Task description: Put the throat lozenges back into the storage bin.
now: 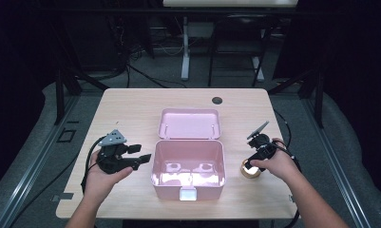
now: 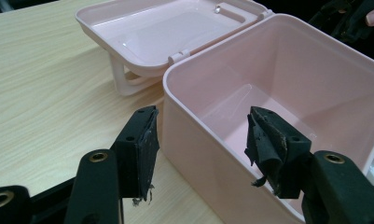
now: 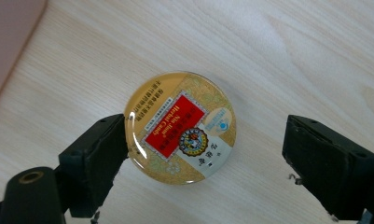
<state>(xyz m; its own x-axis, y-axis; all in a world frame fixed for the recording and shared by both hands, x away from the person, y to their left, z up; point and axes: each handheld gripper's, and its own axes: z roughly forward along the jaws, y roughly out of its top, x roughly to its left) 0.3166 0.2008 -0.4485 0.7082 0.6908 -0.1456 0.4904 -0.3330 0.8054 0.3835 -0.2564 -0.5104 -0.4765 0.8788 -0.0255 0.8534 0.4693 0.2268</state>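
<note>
Right gripper (image 3: 205, 154) wide above a round tin (image 3: 180, 127).
Tin lies between its jaws near the table's (image 1: 131, 104) right edge; one pad seems to touch it.

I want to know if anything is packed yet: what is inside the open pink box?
The pink box looks empty: bare pink floor with glare in the high view, smooth inner walls in the left gripper view. Its near wall hides a strip of floor. The round tin lies outside on the table.

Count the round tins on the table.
1. The round tin lies on the table right of the pink box, between the right hand-held gripper's open jaws. The box looks empty.
</note>
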